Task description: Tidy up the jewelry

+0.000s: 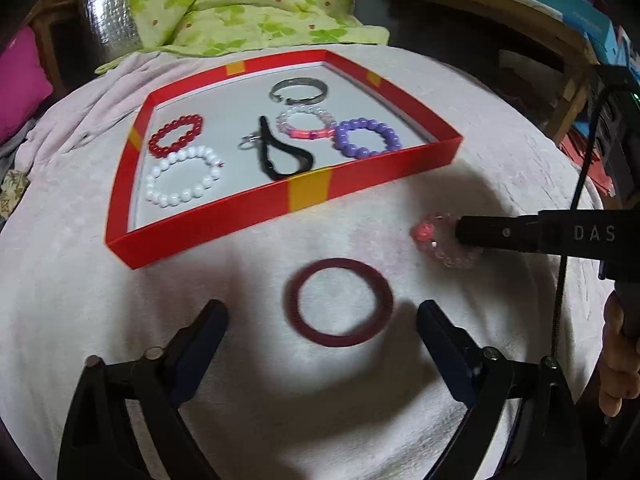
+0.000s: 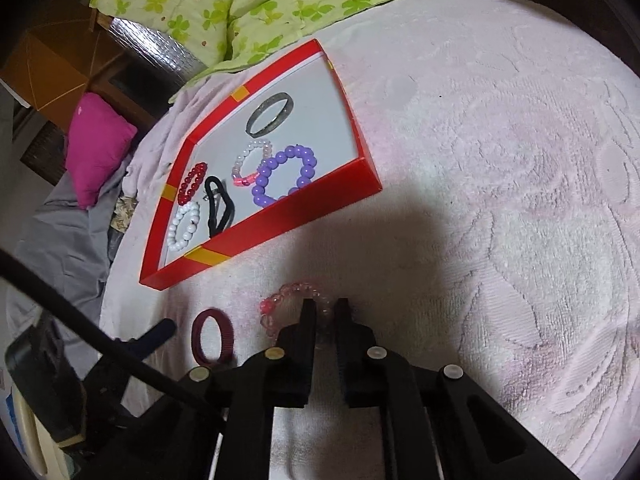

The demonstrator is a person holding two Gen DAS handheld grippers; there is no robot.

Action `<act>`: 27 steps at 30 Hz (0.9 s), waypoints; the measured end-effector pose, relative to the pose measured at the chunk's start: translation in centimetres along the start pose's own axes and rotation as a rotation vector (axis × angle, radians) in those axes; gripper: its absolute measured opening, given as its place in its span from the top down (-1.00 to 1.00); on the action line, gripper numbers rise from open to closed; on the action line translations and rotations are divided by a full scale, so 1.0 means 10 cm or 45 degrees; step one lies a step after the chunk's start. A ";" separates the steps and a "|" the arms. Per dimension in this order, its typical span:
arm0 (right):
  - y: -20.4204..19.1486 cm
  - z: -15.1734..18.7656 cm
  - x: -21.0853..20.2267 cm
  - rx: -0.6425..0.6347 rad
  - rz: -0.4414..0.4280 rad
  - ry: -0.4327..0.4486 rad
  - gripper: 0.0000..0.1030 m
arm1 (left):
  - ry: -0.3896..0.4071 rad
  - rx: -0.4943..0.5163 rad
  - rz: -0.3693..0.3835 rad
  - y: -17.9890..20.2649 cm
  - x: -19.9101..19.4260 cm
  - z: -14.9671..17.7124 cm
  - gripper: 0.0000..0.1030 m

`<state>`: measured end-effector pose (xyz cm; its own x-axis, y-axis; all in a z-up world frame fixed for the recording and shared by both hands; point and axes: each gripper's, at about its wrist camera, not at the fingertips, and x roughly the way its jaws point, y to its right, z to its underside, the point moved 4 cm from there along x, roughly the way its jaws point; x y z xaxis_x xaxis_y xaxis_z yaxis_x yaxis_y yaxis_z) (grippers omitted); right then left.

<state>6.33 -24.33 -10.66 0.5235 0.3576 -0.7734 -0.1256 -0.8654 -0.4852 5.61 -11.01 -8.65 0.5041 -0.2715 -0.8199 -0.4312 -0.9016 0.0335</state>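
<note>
**Bracelets mostly boxed, two pieces left on the cloth**

Jewelry in the red tray (image 1: 256, 210) accounts for most of the job, as we read it: a red bead bracelet (image 1: 176, 136), a white bead bracelet (image 1: 182, 178), a black cord piece with a metal ring (image 1: 280, 156), a pink-and-clear bead bracelet (image 1: 306, 124), a purple bead bracelet (image 1: 367, 138) and a silver bangle (image 1: 299, 91) all lie inside it on the pale floor, some touching their neighbours.

Two pieces are not yet in. The translucent pink bead bracelet (image 2: 296, 312) lies on the white towel (image 2: 500, 200) just in front of the tray's near wall, and our right gripper (image 2: 325, 308) is on it: the jaws stand narrowly apart with the bracelet's near arc running between them. We cannot tell whether the pads are pressing the beads or only straddling them. The dark red ring (image 1: 338, 302) lies flat on the towel beside it, untouched, with our left gripper (image 1: 322, 320) low over it, jaws spread wide to either side and holding nothing.

We judge the task near its end: lift the pink bracelet into the tray, then the dark red ring. Free floor shows along the tray's near and far edges.
</note>
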 end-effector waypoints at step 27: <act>-0.39 -0.01 -0.22 -0.200 -0.087 0.154 0.83 | 0.177 -0.027 0.090 -0.46 -0.52 0.00 0.84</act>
<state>5.76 -21.77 -6.98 0.6248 0.3805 -0.6818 0.0416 -0.8882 -0.4576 4.89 -5.46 -4.53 0.5721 -0.3775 -0.7282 -0.4546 -0.8849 0.1016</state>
